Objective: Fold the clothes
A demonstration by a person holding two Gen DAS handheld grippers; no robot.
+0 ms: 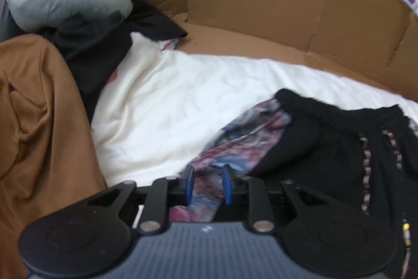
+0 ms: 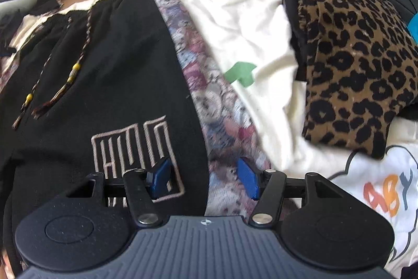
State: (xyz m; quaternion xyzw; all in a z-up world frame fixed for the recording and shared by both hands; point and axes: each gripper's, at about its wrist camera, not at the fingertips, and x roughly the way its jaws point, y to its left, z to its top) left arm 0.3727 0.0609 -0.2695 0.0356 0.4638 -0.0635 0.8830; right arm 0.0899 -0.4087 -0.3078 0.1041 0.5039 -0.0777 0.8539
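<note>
Clothes (image 1: pixel 47 7) (heaped) inside cardboard box (image 1: pixel 261 4).

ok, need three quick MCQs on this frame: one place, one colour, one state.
1. The leopard-print cushion lies where from the black shorts, in the right wrist view?
A right
B left
C underneath

2. Colour of the beads on the shorts' drawstring?
A red
B yellow
C white

3. The right tool is:
A shut on the cushion
B open
C out of view

Key: 1 A, cushion sits at the right edge; 2 B, beads show yellow; 3 B, blue pads stand apart over the shorts.
</note>
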